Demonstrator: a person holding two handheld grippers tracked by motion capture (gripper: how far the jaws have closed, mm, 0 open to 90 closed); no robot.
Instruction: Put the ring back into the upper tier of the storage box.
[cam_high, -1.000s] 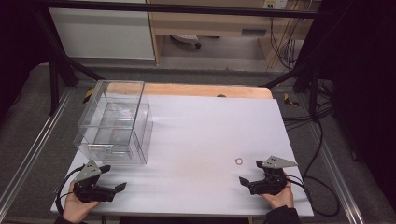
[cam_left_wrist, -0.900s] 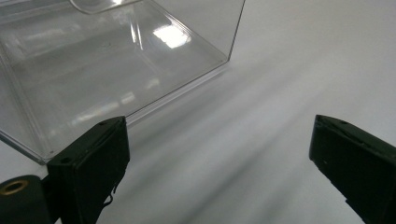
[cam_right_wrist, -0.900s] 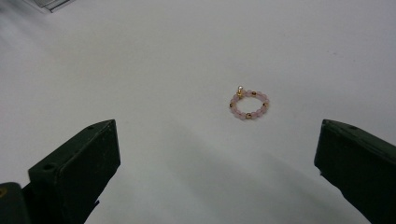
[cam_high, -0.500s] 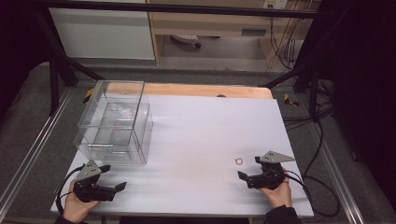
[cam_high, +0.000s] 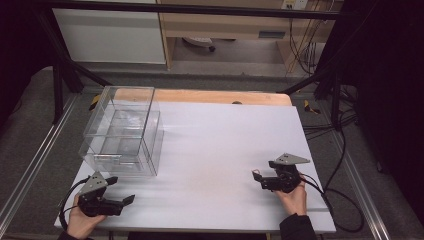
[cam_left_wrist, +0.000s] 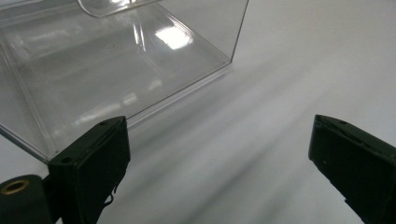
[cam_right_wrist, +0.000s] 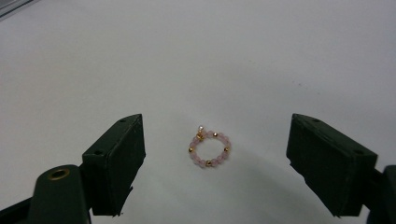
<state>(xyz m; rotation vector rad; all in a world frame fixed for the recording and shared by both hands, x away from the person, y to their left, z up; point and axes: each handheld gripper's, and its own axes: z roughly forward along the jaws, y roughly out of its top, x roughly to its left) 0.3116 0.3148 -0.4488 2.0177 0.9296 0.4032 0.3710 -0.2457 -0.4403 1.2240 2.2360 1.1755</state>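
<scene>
White table (cam_high: 215, 145): the largest surface, a plain matte top with a strip of bare wood showing along its far edge. All positions below are given relative to the clear box.

Clear box (cam_high: 122, 132): a transparent, open-topped plastic container standing upright on the table's left half, toward the far side. In the left gripper view its near corner and floor (cam_left_wrist: 116, 70) show, with glare on the floor; nothing can be made out inside it.

Left gripper (cam_high: 122, 192): just in front of the clear box, near the table's front edge, held in the person's left hand (cam_high: 82, 222). Jaws spread wide, nothing between them but bare table; they point toward the right of the box's near corner, and the gripper is apart from the box wall.

Right gripper (cam_high: 260, 179): well to the right of the clear box, about level with the left gripper, held in the person's right hand (cam_high: 295, 197). A grey three-cornered plate (cam_high: 291, 159) sits on top of it. Jaws spread wide, pinching nothing.

Bead ring (cam_right_wrist: 209, 149): a small loop of pale pink beads with a few gold ones, lying flat on the table, far right of the clear box. It lies between the right gripper's open jaws, touching neither.
</scene>
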